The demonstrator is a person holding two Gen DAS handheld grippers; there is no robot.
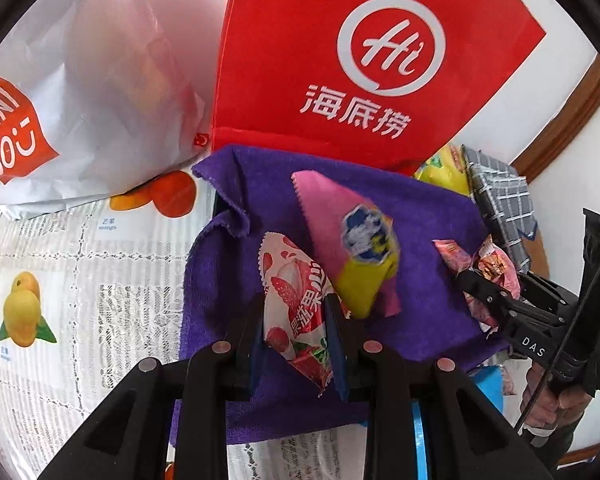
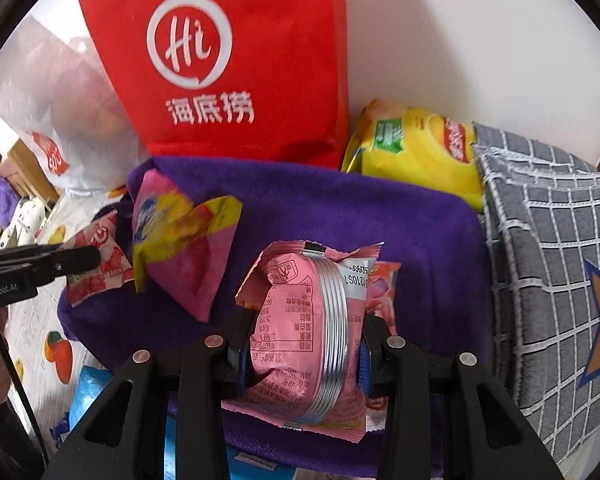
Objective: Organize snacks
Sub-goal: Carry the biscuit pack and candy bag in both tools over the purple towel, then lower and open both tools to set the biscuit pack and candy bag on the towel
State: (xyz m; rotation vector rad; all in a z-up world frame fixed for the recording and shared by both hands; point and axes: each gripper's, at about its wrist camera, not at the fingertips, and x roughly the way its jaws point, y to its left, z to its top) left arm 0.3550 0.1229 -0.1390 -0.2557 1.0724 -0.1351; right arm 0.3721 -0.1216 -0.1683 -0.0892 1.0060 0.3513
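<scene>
— What does the red bag say?

— It has a white ring with "Hi" in it, and three Chinese signs under that. The white bag beside it has a red patch that reads "MINISO".

— What is the left gripper doing?

— It is clamped on a white and red packet. That one has strawberries and Chinese writing on it. It is held up over the purple cloth.

— And the right gripper?

— It squeezes a pink packet with a shiny silver seam down the back. The small print on it is a table of Chinese words and numbers. It is over the cloth too.

— Is anything lying on the cloth?

— A pink and yellow packet with a blue round mark. It is blurry, so I can't read it.

— What is behind the cloth?

— A yellow chip bag with a red label, beside a grey checked cloth. "DAS" is on the right gripper's side.

— And the table?

— Its cover shows fruit pictures.
</scene>
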